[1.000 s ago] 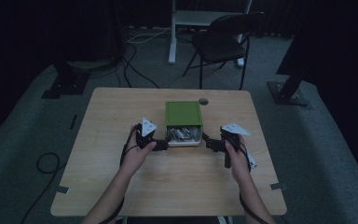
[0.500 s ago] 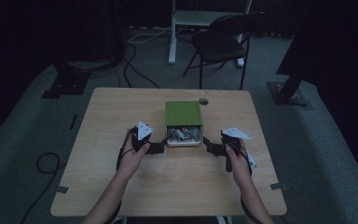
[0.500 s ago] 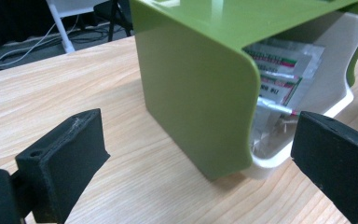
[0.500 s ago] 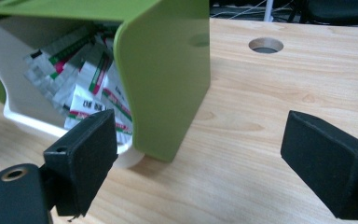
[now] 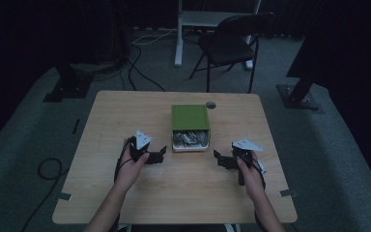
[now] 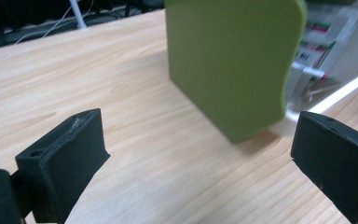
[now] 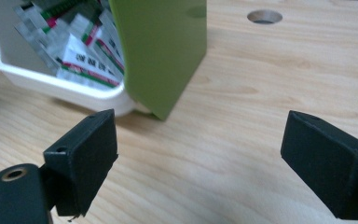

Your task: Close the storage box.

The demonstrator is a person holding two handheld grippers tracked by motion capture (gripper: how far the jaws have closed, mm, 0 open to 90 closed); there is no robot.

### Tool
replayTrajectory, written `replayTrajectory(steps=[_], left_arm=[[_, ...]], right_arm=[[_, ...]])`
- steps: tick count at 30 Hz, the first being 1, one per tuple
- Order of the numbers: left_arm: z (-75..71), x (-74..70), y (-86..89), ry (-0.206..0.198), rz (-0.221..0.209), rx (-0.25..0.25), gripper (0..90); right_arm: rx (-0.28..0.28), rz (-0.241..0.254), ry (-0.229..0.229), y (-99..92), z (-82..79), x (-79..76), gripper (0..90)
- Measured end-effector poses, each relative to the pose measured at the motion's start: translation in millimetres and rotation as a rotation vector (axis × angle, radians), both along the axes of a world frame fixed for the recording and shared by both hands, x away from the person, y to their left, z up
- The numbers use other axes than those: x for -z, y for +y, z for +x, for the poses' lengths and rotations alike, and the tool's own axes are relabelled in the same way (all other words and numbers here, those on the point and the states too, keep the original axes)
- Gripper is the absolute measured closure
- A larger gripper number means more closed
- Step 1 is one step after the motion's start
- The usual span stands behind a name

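Note:
A green box (image 5: 190,117) stands at the middle of the wooden table (image 5: 125,111); its white drawer (image 5: 190,141) is pulled out toward the person and holds several packets. My left gripper (image 5: 161,154) rests open just left of the drawer, apart from it. In the left gripper view the green box wall (image 6: 233,60) rises ahead between the wide-apart jaws, with packets (image 6: 324,44) behind it. My right gripper (image 5: 218,159) sits open to the right of the drawer. The right gripper view shows the box's green side (image 7: 161,51) and the white drawer rim (image 7: 60,86) with packets (image 7: 81,51) inside.
A round cable hole (image 5: 210,105) lies in the table behind the box, and shows as a hole (image 7: 264,17) in the right gripper view. A dark chair (image 5: 232,46) and a white desk leg (image 5: 178,34) stand beyond the table. Cables (image 5: 140,72) trail on the floor.
Both grippers have drawn back from the drawer toward the person, the left one leftward and the right one rightward. The drawer stays pulled out.

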State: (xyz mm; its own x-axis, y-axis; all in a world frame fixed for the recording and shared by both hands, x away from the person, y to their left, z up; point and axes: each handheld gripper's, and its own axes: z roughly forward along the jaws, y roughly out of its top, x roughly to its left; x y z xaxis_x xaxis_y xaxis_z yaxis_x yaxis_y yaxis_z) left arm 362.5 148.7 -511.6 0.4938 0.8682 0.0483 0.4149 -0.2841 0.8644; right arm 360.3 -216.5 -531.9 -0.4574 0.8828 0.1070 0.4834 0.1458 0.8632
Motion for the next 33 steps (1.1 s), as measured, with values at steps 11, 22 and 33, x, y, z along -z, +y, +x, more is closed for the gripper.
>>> replayTrajectory(steps=[11,22,33], left_arm=[[-7.6,7.1,21.2,0.02,-0.005,-0.05,3.7],[-17.4,14.1,47.2,0.044,0.014,-0.109,3.7],[-30.3,18.1,73.0,0.056,0.014,-0.177,3.7]], right_arm=[[-0.014,-0.002,0.026,-5.6,-12.5,6.5,10.6],[-0.032,-0.029,0.05,-15.8,-25.7,11.8,10.6],[-0.074,-0.068,0.079,-25.5,-40.3,15.6,10.6]])
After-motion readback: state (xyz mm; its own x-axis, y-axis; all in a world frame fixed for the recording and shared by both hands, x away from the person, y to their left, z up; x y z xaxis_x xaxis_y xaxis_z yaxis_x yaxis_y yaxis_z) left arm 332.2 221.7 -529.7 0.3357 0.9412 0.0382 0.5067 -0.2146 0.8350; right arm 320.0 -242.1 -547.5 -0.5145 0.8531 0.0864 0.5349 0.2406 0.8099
